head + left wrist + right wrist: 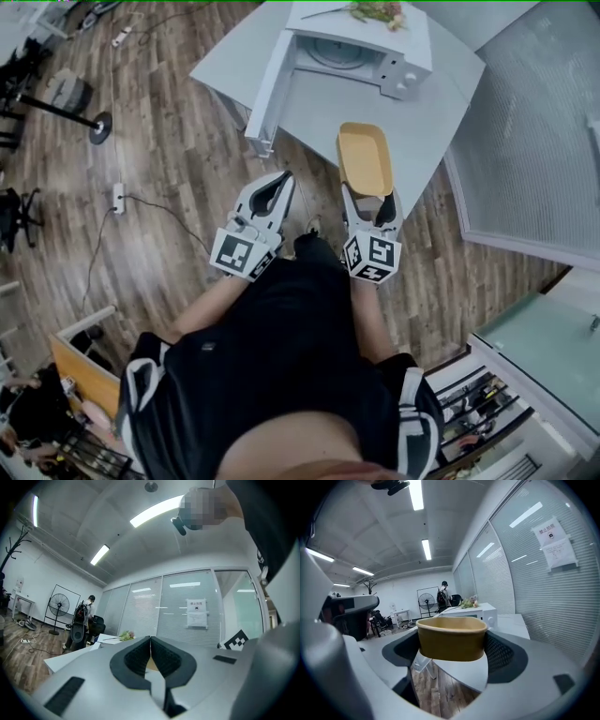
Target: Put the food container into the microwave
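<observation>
My right gripper is shut on a tan paper food container, held level over the near edge of the grey table. In the right gripper view the container sits squeezed between the two black pads. The white microwave stands on the far side of the table with its door swung open to the left; it also shows small in the right gripper view as the microwave. My left gripper hangs over the wood floor left of the container, shut and empty, its pads pressed together.
A bunch of flowers lies on top of the microwave. A glass partition with blinds runs along the right. A pedestal fan base and a power strip with cable lie on the floor at left. A person stands far off.
</observation>
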